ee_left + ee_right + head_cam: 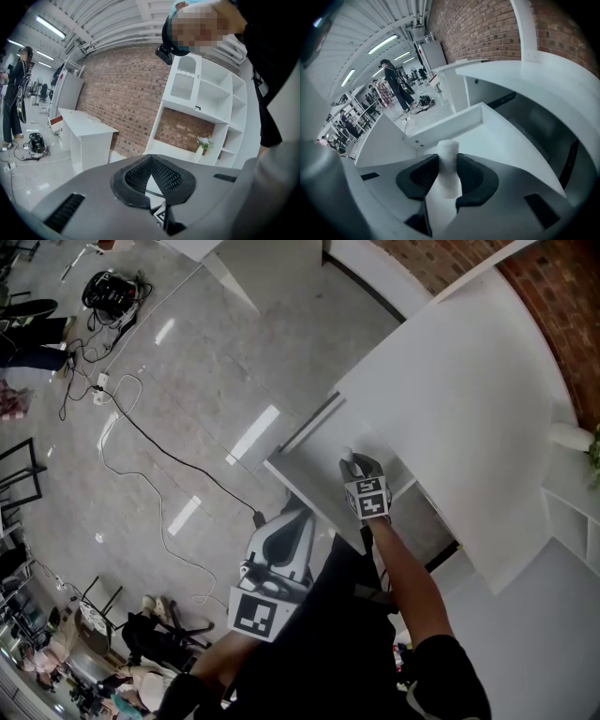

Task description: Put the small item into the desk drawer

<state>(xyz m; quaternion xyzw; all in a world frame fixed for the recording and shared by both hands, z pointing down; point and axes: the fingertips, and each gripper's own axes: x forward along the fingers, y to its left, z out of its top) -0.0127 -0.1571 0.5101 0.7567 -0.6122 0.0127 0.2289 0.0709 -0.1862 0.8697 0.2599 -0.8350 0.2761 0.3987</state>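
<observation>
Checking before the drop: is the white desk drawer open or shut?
Open: the white desk drawer stands pulled out, its inside floor showing.

**No readable writing anywhere**

I can make out no word, number or brand from here. The nearest thing to a sign is the black-and-white square pattern on the nearer marker cube point(255, 615) and on the farther marker cube point(368, 499). These are coded blocks, not letters. The white desk point(469, 399) and shelf unit point(206, 93) are blank.
</observation>
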